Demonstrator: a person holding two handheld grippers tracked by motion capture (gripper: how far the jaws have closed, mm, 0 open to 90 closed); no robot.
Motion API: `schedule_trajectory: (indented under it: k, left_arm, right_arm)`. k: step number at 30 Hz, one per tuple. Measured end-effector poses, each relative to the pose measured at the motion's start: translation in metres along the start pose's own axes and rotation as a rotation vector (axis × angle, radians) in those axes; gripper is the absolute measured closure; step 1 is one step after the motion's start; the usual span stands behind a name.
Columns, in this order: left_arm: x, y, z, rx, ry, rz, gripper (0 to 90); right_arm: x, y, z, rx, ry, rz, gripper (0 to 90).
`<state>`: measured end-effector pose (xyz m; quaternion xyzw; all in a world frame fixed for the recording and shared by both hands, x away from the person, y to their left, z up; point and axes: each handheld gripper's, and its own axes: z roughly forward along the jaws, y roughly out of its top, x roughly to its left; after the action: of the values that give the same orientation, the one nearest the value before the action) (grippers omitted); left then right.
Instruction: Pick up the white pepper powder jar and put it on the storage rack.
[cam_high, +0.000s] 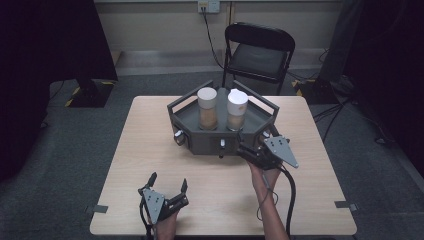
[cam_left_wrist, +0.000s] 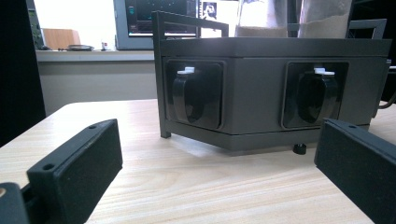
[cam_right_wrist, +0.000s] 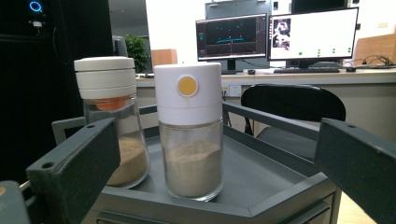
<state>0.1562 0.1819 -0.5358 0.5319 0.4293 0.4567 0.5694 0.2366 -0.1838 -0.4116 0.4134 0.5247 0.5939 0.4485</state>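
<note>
The right gripper (cam_high: 254, 142) is hovering at the grey tray's (cam_high: 256, 116) front right side, fingers spread wide and lining up on the white-capped jar (cam_right_wrist: 189, 135) (sandy powder inside), which is standing in the tray beside a second jar (cam_right_wrist: 113, 121), toward the table's (cam_high: 150, 150) far edge. The left gripper (cam_high: 168, 182) is sitting near the front edge, fingers spread too.

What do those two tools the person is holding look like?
Each tool is black with two flat, blocky black jaws. The left tool and the right tool both carry a grey three-cornered plate on top with small dark dots on it. A black cable trails back from the right tool along the forearm. No sleeve shows on the forearms.
</note>
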Motion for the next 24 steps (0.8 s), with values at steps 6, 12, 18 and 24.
schedule_trajectory:
  k: [6, 12, 18, 24]
  left_arm:
    - [0.000, 0.000, 0.000, -0.002, 0.000, -0.001, 0.3]
    - [0.000, 0.000, 0.000, -0.002, 0.000, 0.000, 0.3]
    - [0.000, 0.000, 0.000, -0.002, 0.000, -0.001, 0.3]
    - [0.000, 0.000, 0.000, -0.002, 0.001, -0.001, 0.4]
  right_arm:
    - [0.004, 0.003, -0.007, 0.001, -0.014, -0.015, 0.0]
    - [0.006, -0.003, -0.014, 0.007, -0.026, -0.026, 0.0]
    - [0.007, -0.004, -0.021, 0.008, -0.031, -0.064, 0.0]
    - [0.009, -0.009, -0.030, 0.008, -0.037, -0.085, 0.0]
